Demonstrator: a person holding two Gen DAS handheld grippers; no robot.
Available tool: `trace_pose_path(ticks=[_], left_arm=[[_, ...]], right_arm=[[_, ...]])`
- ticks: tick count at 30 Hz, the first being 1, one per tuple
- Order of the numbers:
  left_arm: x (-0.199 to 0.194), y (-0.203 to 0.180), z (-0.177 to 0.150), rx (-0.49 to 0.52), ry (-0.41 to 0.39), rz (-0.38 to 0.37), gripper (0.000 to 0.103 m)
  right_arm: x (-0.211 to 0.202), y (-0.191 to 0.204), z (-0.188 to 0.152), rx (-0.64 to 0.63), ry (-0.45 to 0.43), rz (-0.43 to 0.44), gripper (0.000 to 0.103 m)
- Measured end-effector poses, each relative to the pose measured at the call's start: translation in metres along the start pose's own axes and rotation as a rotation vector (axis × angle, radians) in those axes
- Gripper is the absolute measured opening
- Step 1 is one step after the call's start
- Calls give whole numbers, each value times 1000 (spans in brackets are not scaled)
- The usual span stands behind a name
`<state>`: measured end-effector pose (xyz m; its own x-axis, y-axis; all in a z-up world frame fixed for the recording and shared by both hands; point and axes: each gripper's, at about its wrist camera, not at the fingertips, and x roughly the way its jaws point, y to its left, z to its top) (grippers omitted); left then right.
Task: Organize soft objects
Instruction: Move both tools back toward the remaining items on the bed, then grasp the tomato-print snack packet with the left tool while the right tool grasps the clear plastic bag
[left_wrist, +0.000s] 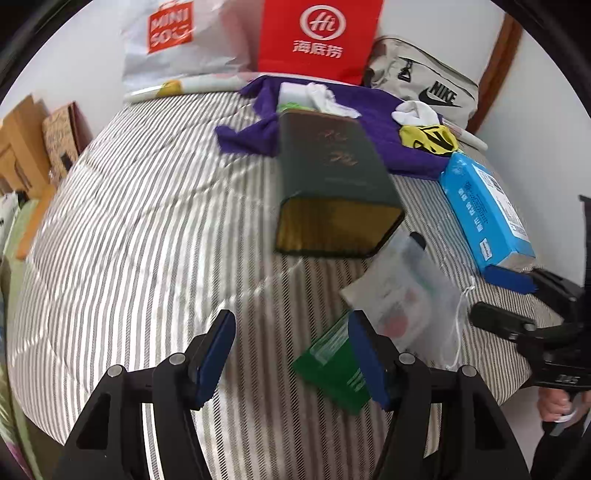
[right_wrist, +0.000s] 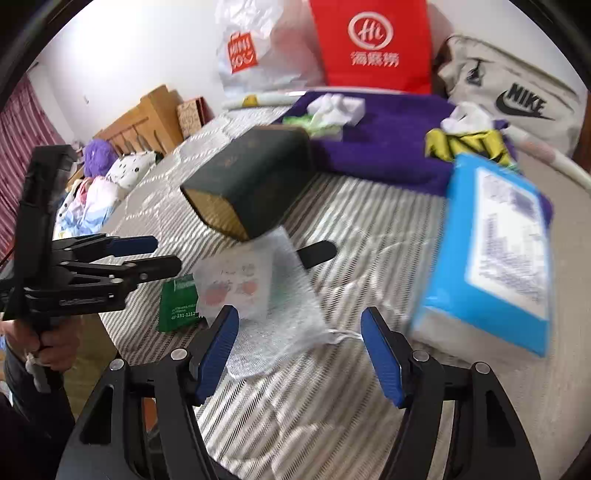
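Above the striped bed (left_wrist: 129, 229), the left gripper (left_wrist: 291, 354) is half open and empty; beside it, the right gripper (right_wrist: 299, 354) is the same, over the mesh pouch (right_wrist: 258, 295). Best to close squarely on one soft thing, clear of the green packet (left_wrist: 332, 373). The dark tin (left_wrist: 328, 184) lies tipped, its contents unseen; socks (left_wrist: 413, 110) rest on the purple towel (left_wrist: 369, 110).

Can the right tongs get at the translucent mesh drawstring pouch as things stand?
Probably yes. The right tongs stand open right above the translucent mesh drawstring pouch, which lies flat on the striped bedcover with nothing on top. The dark green box only meets its far edge.
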<state>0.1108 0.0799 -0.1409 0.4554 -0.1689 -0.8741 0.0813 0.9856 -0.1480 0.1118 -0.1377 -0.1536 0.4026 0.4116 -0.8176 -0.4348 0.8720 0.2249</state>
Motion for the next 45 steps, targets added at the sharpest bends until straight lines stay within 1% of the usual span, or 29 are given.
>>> trace_pose_path(ticks=[2,5,6,8,9,10,11,12,13,14,15,17,20,22,26,29,31,36,39,40,42,44,45], left_arm=[[1,6,-7,-21,4,-19,61],[3,8,-12,-28,11,-25,61],[3,10,-13,-31,13,-26,61],[4,11,-13,-42,15,-35,61],[4,12,-13,-46,14,-39,61],[4,12,-12,-49,13,-42,61],[4,13,-12,-50,12,-45,61],[4,13,-12,-51,11,-45,61],[4,13,-12,-53,11,-45,61],[4,13,-13,-54,12,-44,61],[4,13,-13,-54,13,-42,61],[4,12,-15,-54,13,-37,61],[0,8,-16,-50,5,-39,61],[-4,3,-16,-36,-4,-47,61],[-9,-13,-14,4,-9,-80,61],[-4,-30,-10,34,6,-111,63],[3,-43,-7,55,17,-115,66],[24,-67,-3,77,45,-63,70],[28,-75,0,74,21,-44,75],[28,-76,1,71,19,-41,75],[31,-81,5,65,18,-25,75],[33,-86,8,78,14,-6,75],[36,-90,11,85,15,3,76]], right_arm=[[11,3,0,-8,21,-1,68],[26,10,-2,-32,45,-32,70],[25,15,-4,-63,25,-47,70],[26,26,-9,-118,18,-51,69],[28,30,-12,-140,20,-66,64],[28,34,-15,-167,11,-99,59],[27,39,-19,-194,-3,-114,55],[25,40,-20,-198,-8,-102,41],[23,41,-22,-197,-9,-85,19],[20,41,-22,-193,-7,-81,10],[17,40,-23,-192,-9,-89,7],[11,39,-24,-188,-25,-90,7],[-1,34,-24,-157,-44,-52,6],[-13,30,-28,-136,-71,-47,6],[-34,17,-33,-103,-99,-75,6],[-46,2,-43,-69,-97,-107,6],[-52,-9,-52,-48,-86,-126,6],[-59,-31,-78,0,-57,-162,6],[-59,-41,-88,16,-42,-163,7],[-58,-43,-89,21,-37,-165,9],[-56,-48,-91,32,-31,-164,9],[-55,-52,-93,37,-27,-165,15],[-55,-52,-94,41,-25,-163,30]])
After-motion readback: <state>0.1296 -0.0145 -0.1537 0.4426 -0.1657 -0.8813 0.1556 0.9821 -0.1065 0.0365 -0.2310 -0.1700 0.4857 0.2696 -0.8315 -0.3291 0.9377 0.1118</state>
